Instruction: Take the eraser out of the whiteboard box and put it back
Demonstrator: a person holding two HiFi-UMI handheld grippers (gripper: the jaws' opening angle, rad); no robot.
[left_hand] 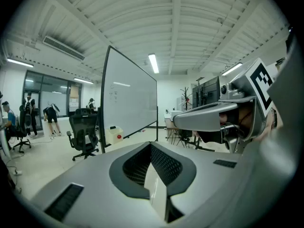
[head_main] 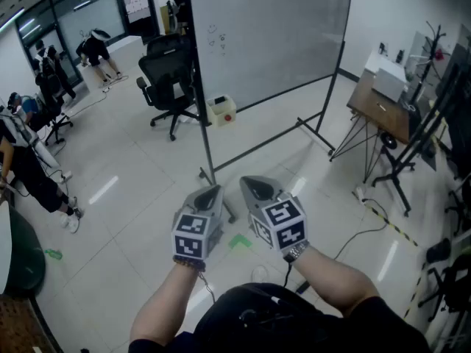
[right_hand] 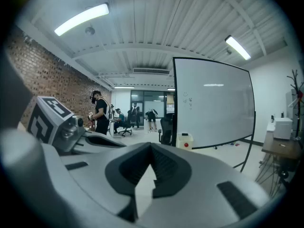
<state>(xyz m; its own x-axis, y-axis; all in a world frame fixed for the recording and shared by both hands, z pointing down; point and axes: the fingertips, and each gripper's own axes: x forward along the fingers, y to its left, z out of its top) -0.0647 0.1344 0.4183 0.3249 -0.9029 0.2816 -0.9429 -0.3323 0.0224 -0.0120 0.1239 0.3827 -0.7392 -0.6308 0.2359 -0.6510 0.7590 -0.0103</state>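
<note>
Eraser task not yet begun before the whiteboard [head_main: 272,35]
The left gripper [head_main: 212,192] and right gripper [head_main: 254,185] hang clenched, empty; box [head_main: 221,111] well apart.

Your head camera looks steeply down from above onto the left gripper [head_main: 210,193] and right gripper [head_main: 254,186], both near, floor [head_main: 132,160] beyond. Each gripper camera sits right behind its own fingers [left_hand: 164,164], facing nearly level across the room, catching the other gripper alongside. All three share the distant whiteboard [head_main: 272,35] and office chair [head_main: 169,79].
</note>
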